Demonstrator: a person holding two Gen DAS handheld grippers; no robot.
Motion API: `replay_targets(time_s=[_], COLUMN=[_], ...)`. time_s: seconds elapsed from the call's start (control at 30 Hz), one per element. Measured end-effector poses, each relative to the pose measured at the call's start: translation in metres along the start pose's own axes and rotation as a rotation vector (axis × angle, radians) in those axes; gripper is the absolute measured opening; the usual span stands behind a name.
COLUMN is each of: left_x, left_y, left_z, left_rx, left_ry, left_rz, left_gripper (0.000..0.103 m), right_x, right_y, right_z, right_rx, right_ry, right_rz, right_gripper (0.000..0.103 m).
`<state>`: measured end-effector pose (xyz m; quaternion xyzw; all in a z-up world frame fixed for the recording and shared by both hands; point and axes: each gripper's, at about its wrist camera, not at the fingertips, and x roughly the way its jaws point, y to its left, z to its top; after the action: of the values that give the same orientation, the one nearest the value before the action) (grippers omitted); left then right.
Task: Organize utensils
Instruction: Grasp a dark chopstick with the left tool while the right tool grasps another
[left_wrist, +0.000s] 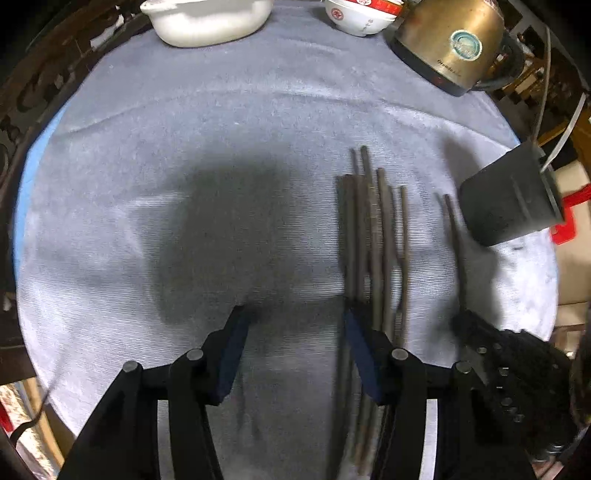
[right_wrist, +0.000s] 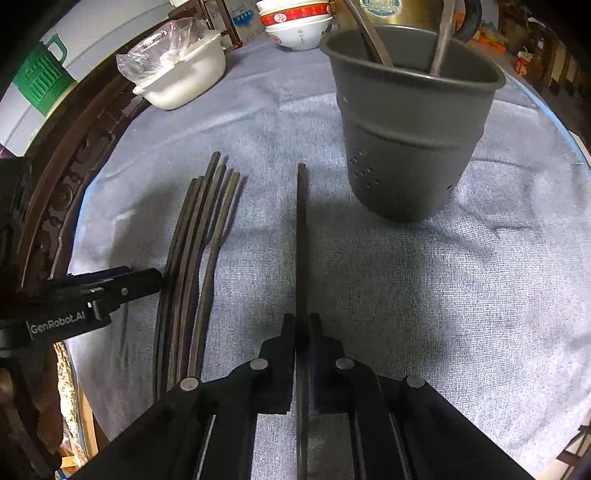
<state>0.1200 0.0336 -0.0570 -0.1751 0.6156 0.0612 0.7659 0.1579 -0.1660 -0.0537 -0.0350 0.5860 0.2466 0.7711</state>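
A round table covered by a grey-blue cloth (right_wrist: 424, 295) fills both wrist views. The right gripper (right_wrist: 303, 325) has its fingers pressed together on a single dark chopstick (right_wrist: 301, 229), which points straight ahead toward the table's far edge. Just ahead and to the right of the chopstick's tip stands a grey perforated utensil holder (right_wrist: 410, 140), upright on the cloth, with 2 utensil handles leaning inside it.

A loose bundle of dark chopsticks (left_wrist: 373, 236) lies on the cloth, roughly parallel to the held one. The left gripper (left_wrist: 293, 321) is spread wide and holds nothing; its right finger (left_wrist: 360, 350) sits at the bundle's left side, whether touching is unclear.

Along the far edge sit a white dish (left_wrist: 207, 18), stacked red-and-white bowls (right_wrist: 295, 24) and a brass-coloured kettle (left_wrist: 450, 40).
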Motion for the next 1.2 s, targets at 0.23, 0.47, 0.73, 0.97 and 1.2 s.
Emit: replay_targets(time_s=[0.23, 0.47, 0.73, 0.97, 1.2], left_x=[0.001, -0.001, 0.001, 0.002, 0.000], left_y=[-0.011, -0.006, -0.013, -0.015, -0.003], left_z=[-0.001, -0.003, 0.006, 0.005, 0.001], left_rx=[0.035, 0.034, 0.054, 0.175, 0.176], left_ry=[-0.006, 0.012, 0.055, 0.126, 0.192], left_rz=[0.032, 0.064, 0.050, 0.055, 0.054], left_gripper=[0.056, 0.045, 0.018, 0.006, 0.007], right_x=[0.002, 0.003, 0.005, 0.009, 0.010], right_y=[0.000, 0.002, 0.003, 0.008, 0.017], right_z=[0.001, 0.001, 0.004, 0.009, 0.007], right_rx=[0.000, -0.002, -0.008, -0.050, -0.112], right_ry=[0.001, 0.002, 0.017, 0.079, 0.162], right_rz=[-0.003, -0.004, -0.007, -0.026, -0.067], right_gripper=[0.008, 0.008, 0.008, 0.008, 0.010])
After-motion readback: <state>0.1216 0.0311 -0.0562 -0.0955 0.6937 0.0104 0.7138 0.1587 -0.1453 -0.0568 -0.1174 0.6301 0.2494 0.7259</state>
